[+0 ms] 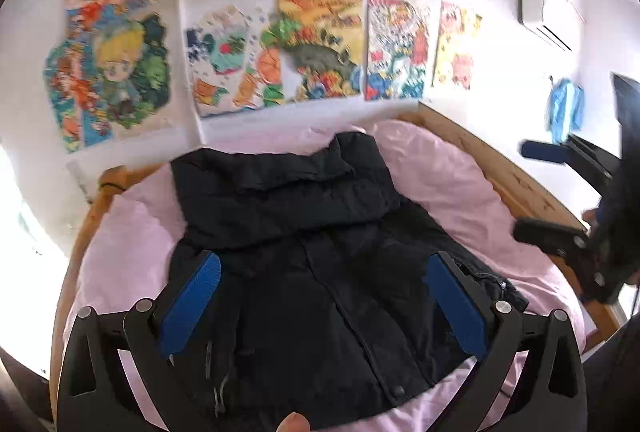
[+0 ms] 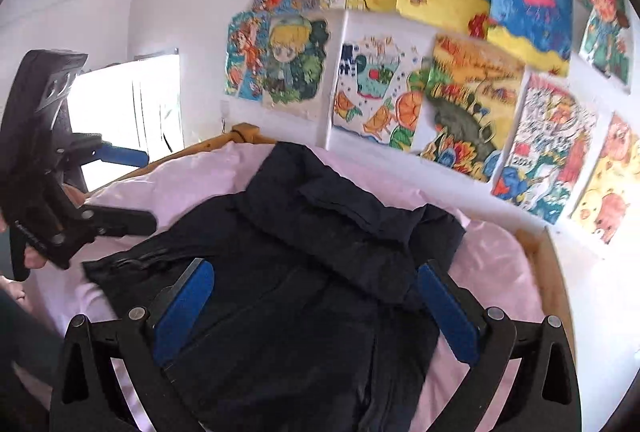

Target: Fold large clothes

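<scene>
The left gripper (image 1: 320,296) and right gripper (image 2: 316,296) hang spread and empty above a dark jacket (image 1: 304,232) on pink bedding (image 1: 452,176). Its puffy folded top (image 1: 280,180), 1 loose fold, may spring open unpressed.

Readable text: one item only. In the right wrist view, "2024" in white on a small red patch, on the drawing (image 2: 538,148) pinned to the wall above the far edge of the bed, second from the right in the lower row. Scribbled marks above it on the same sheet, too blurred to read. Embossed lettering along the black handle of the left claw (image 2: 124,188), illegible. Left wrist view: same drawing (image 1: 394,48), number not legible; nothing else reads.
</scene>
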A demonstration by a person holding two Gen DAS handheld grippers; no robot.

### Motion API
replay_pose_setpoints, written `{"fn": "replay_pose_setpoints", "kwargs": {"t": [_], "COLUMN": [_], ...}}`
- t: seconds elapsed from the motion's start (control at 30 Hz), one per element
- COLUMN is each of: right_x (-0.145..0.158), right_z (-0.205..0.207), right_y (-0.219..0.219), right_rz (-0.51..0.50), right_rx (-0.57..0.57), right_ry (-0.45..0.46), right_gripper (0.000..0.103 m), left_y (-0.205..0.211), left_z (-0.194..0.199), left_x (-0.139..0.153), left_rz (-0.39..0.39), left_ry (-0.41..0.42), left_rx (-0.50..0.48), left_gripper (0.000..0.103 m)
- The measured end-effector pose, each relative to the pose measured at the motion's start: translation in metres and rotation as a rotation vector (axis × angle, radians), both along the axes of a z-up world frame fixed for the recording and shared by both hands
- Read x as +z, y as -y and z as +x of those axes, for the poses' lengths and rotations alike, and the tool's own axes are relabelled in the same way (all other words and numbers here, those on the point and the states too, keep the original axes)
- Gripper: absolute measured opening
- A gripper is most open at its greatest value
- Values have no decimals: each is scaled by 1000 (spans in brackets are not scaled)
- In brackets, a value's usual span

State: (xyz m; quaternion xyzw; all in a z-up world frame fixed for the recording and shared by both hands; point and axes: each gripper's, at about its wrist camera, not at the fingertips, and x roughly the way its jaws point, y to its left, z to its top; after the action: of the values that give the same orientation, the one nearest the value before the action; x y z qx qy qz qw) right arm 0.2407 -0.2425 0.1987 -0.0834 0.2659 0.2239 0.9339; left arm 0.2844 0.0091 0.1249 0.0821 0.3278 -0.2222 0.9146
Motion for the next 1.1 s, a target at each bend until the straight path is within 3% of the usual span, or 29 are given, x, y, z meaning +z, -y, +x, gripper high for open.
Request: {"fn": "replay_pose_setpoints", "kwargs": {"t": [0.23, 0.47, 0.6, 0.77, 0.93, 1.1], "right_x": [11, -13, -37, -91, -146, -169], "right_z": [-74, -96, -88, -63, -52, -55], "right_y": [3, 4, 8, 11, 6, -9], "right_rz": [-25, -29, -22, -36, -134, -268], "right_rx": [-40, -52, -50, -16, -5, 39], "right_ry": [52, -13, -66, -224, -332, -301], "right_gripper": [103, 103, 103, 103, 103, 103], "left_y": [-13, -24, -29, -33, -33, -35], "left_z": [-45, -59, -56, -43, -42, -43], "left_x": [-6, -33, -64, -105, -125, -132], "left_rz": [-4, 11, 39, 60, 127, 146], "left_ry": [17, -34, -72, -241, -260, -242], "left_rx": [121, 141, 146, 83, 80, 72], "left_gripper": [102, 102, 102, 102, 102, 102]}}
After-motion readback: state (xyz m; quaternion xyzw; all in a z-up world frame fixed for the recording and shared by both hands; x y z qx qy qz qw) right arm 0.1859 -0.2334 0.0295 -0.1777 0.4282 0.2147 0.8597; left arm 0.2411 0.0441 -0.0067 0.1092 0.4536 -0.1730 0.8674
